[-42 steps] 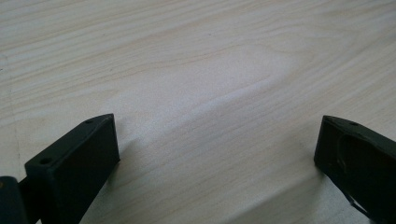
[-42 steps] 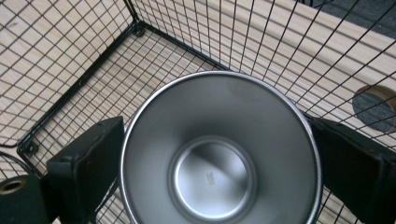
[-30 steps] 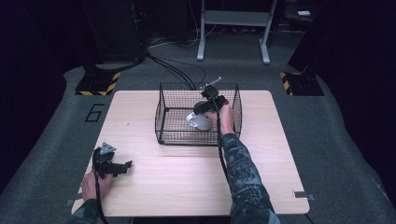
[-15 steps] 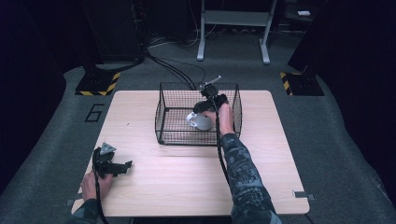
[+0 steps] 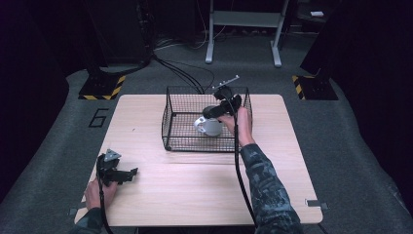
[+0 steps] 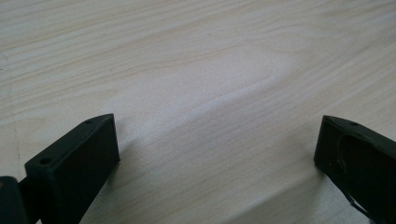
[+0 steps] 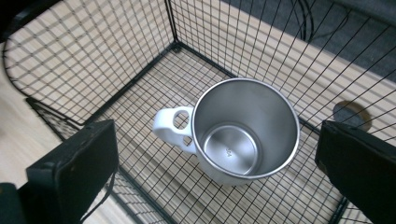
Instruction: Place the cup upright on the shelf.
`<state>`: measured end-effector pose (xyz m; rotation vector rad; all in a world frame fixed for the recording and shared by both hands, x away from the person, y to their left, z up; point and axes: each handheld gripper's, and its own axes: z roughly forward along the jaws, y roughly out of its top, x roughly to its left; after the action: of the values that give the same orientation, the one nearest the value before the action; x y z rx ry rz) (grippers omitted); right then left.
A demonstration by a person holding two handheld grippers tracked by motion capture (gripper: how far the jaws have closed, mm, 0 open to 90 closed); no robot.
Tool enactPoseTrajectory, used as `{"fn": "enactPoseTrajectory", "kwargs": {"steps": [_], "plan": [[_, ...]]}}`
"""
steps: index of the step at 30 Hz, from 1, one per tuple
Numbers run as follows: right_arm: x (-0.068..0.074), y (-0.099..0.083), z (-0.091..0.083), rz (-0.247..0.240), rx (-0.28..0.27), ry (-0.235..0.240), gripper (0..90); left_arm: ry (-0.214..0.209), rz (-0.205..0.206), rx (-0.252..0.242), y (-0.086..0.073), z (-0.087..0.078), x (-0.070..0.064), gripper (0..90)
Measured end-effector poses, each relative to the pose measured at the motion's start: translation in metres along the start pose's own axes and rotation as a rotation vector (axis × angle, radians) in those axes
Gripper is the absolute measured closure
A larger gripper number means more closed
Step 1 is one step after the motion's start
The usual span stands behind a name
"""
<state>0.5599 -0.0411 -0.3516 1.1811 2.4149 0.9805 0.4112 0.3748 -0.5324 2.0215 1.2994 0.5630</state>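
Note:
A white mug point(image 5: 208, 126) with a steel inside stands upright on the floor of a black wire basket point(image 5: 181, 127) at the table's far middle. In the right gripper view the mug point(image 7: 245, 135) sits between and below the wide-apart jaws, its handle pointing left. My right gripper point(image 5: 214, 112) hovers open just above the mug, inside the basket. My left gripper point(image 5: 130, 172) rests open on the bare wood at the table's near left corner, and its own view has nothing but tabletop between the jaws point(image 6: 215, 154).
The light wooden table point(image 5: 195, 185) has free room in front of the basket. Beyond it are dark floor, cables point(image 5: 180, 73), a metal stand point(image 5: 243, 34) and striped hazard blocks point(image 5: 102, 87). The table's front edge lies close to my left gripper.

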Motion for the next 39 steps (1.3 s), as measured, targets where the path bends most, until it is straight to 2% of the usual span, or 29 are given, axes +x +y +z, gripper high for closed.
{"fn": "enactPoseTrajectory", "kwargs": {"steps": [2,6,8,13,15,16,18,19,20,22,23,24,25,27,30,31,32,33,34,35,36,37,39], "plan": [[0.002,-0.001,-0.004,0.001,-0.007,0.004,0.0,0.000,0.001,0.000,0.000,0.000,0.000,0.0],[0.012,-0.011,-0.030,-0.043,-0.050,0.013,0.0,0.000,0.000,0.000,0.000,0.000,0.000,0.0],[0.014,-0.013,-0.034,-0.043,-0.054,0.014,0.0,0.000,0.000,0.000,0.000,0.000,0.000,0.0],[0.026,-0.030,-0.063,-0.112,-0.089,0.012,0.0,0.000,0.000,0.000,0.000,0.000,0.000,0.0],[0.028,-0.032,-0.067,-0.103,-0.090,0.007,0.0,0.000,0.001,0.000,0.000,0.000,0.000,0.0],[0.031,-0.040,-0.077,-0.112,-0.099,0.006,0.0,0.000,0.000,0.000,0.000,0.000,0.000,0.0],[0.032,-0.044,-0.082,-0.111,-0.097,0.002,0.0,0.000,0.000,0.000,0.000,0.000,0.000,0.0],[0.031,-0.049,-0.085,-0.129,-0.119,0.003,0.0,0.000,0.000,0.000,0.000,0.000,0.000,0.0],[0.032,-0.054,-0.089,-0.118,-0.111,0.001,0.0,0.000,0.001,0.000,0.000,0.000,0.000,0.0],[0.031,-0.063,-0.095,-0.129,-0.128,-0.009,0.0,0.000,0.001,0.000,0.000,0.000,0.000,0.0],[0.031,-0.069,-0.100,-0.121,-0.115,-0.012,0.0,0.000,0.000,0.000,0.000,0.000,0.000,0.0],[0.030,-0.080,-0.104,-0.115,-0.122,-0.020,0.0,0.000,0.001,0.001,0.000,0.000,0.000,0.0],[0.029,-0.085,-0.106,-0.124,-0.119,-0.025,0.0,0.000,0.001,0.001,0.000,0.000,0.000,0.0],[0.027,-0.097,-0.110,-0.111,-0.120,-0.033,0.0,0.000,0.001,0.000,0.000,0.000,0.000,0.0],[0.022,-0.118,-0.113,-0.102,-0.122,-0.056,0.0,0.000,0.000,0.000,0.000,0.000,0.000,0.0],[0.022,-0.118,-0.113,-0.102,-0.122,-0.056,0.0,0.000,0.001,0.000,0.000,0.000,0.000,0.0],[0.019,-0.133,-0.115,-0.080,-0.118,-0.068,0.0,0.000,0.001,0.000,0.000,0.000,0.000,0.0],[0.019,-0.133,-0.115,-0.080,-0.118,-0.068,0.0,0.000,0.001,0.000,0.000,0.000,0.000,0.0],[0.015,-0.148,-0.116,-0.054,-0.117,-0.079,0.0,0.000,0.000,0.000,0.000,0.000,0.000,0.0],[0.015,-0.148,-0.116,-0.054,-0.117,-0.079,0.0,0.000,0.000,0.000,0.000,0.000,0.000,0.0],[0.011,-0.162,-0.115,-0.041,-0.110,-0.086,0.0,0.000,0.001,0.000,0.000,0.000,0.000,0.0],[0.011,-0.162,-0.115,-0.041,-0.110,-0.086,0.0,0.000,0.001,0.000,0.000,0.000,0.000,0.0],[0.006,-0.176,-0.114,-0.033,-0.109,-0.079,0.0,0.000,0.001,0.000,0.000,0.000,0.000,0.0]]}}
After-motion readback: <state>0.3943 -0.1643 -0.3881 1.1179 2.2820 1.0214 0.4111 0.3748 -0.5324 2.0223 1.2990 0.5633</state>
